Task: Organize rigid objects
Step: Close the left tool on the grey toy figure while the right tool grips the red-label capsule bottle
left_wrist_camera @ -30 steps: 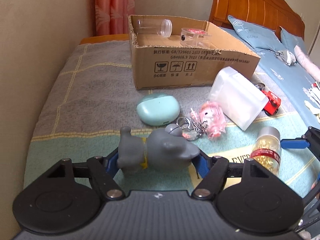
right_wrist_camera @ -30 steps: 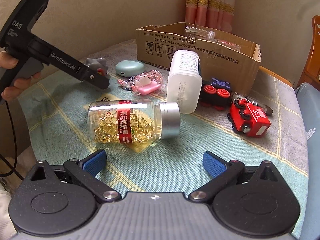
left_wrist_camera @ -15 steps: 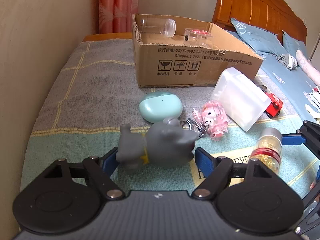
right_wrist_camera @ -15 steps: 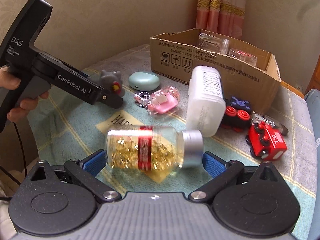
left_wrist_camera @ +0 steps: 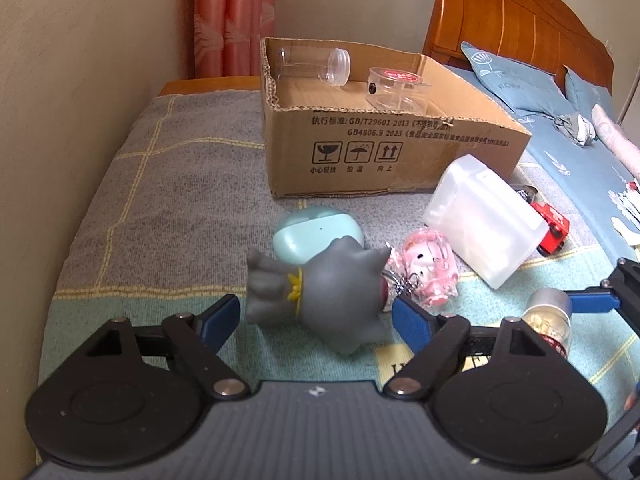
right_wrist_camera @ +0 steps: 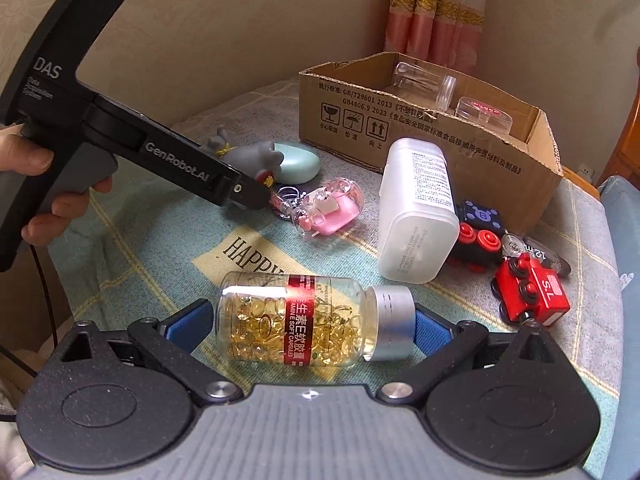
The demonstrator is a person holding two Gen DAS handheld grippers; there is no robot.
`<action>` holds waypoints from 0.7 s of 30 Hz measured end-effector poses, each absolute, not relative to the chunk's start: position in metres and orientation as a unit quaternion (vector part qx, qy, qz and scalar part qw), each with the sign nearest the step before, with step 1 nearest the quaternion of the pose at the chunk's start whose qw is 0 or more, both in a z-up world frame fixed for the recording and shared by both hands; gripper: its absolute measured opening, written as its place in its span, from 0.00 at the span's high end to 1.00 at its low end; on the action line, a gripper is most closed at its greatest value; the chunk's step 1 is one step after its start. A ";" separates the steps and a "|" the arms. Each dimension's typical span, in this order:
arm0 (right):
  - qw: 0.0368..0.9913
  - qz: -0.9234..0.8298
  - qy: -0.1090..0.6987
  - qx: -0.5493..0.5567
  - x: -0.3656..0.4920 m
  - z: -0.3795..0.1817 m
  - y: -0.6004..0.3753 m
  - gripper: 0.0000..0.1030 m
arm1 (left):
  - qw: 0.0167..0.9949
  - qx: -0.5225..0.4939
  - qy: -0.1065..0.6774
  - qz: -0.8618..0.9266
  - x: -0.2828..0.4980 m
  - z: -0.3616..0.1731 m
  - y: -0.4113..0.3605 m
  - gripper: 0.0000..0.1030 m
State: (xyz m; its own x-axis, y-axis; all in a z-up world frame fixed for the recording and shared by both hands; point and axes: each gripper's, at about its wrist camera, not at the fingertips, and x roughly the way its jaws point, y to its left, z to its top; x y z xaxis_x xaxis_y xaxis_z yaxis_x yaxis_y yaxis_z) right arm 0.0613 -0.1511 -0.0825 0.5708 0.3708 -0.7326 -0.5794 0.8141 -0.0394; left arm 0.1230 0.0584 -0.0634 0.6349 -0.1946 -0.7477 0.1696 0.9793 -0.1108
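A grey rubber toy (left_wrist_camera: 332,296) with a yellow collar lies on the blanket between the fingers of my left gripper (left_wrist_camera: 316,318). Its jaws are opening, and there is a gap at each blue pad. In the right wrist view the toy (right_wrist_camera: 256,154) shows behind the left gripper's finger (right_wrist_camera: 240,192). My right gripper (right_wrist_camera: 310,322) is open around a clear bottle of golden capsules (right_wrist_camera: 304,320). The bottle lies sideways on the blanket, its silver cap close to the right pad. A cardboard box (left_wrist_camera: 360,152) at the back holds two clear containers.
Between the grippers and the box lie a mint case (left_wrist_camera: 316,232), a pink keychain charm (right_wrist_camera: 328,210), a white plastic bottle (right_wrist_camera: 416,208), a black-and-red toy block (right_wrist_camera: 478,232) and a red toy train (right_wrist_camera: 532,292). A wall runs along the left, and the headboard stands at the back right.
The left jaws have spread and let go of the grey toy, which has tipped over on the blanket. The right gripper has moved forward until the capsule bottle lies between its fingers.
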 end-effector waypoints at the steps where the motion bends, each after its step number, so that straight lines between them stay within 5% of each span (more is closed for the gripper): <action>1: 0.876 0.268 0.377 -0.140 0.062 -0.082 -0.150 0.00 | 0.904 -0.017 0.417 -0.099 0.125 -0.064 0.058 0.19; 21: 0.868 0.260 0.397 -0.147 0.069 -0.077 -0.146 0.07 | 0.896 -0.001 0.433 -0.104 0.128 -0.055 0.056 0.30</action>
